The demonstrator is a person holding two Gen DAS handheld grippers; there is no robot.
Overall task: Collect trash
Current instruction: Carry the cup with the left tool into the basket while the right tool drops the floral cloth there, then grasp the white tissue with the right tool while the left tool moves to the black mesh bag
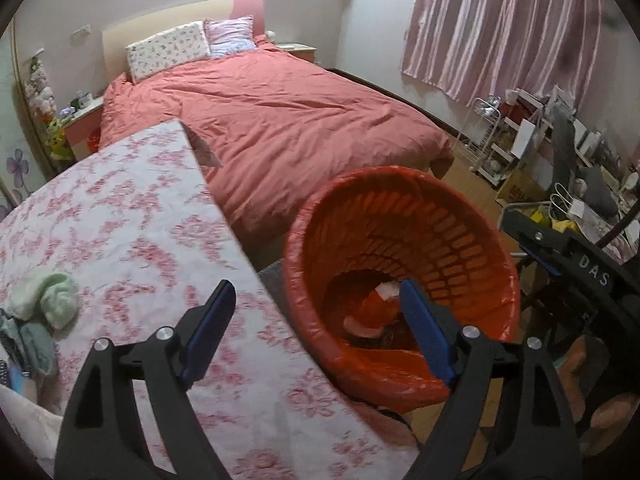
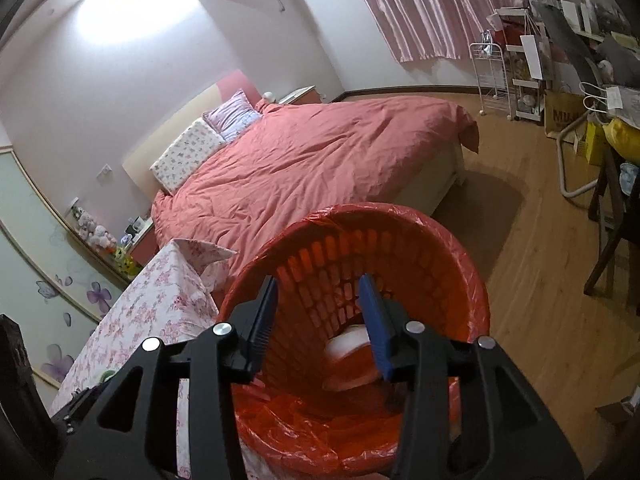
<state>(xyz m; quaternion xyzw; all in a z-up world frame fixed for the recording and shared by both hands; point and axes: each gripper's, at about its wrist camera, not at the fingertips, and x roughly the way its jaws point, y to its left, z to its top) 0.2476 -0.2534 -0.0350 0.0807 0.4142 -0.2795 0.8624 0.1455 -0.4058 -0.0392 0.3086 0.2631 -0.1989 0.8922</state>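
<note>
An orange slatted bin point(image 1: 440, 232) lined with a red bag stands on the floor beside a table with a pink floral cloth point(image 1: 132, 220). At its bottom lies a red and white crumpled piece point(image 1: 372, 312). My left gripper point(image 1: 316, 294) is open and empty, with one finger over the table edge and the other over the bin's mouth. In the right wrist view my right gripper point(image 2: 319, 286) hangs open above the bin point(image 2: 420, 256), nothing between its pads. A blurred white piece point(image 2: 348, 348) shows inside the bin below it. A pale green crumpled piece point(image 1: 52, 300) rests on the table at the left.
A bed with a salmon cover point(image 1: 280, 120) lies behind the table and bin. Shelves, bags and boxes point(image 1: 520, 148) crowd the right wall under pink curtains. A black body marked DAS point(image 1: 592, 272) stands right of the bin. Wooden floor point(image 2: 540, 320) stretches to the right of the bin.
</note>
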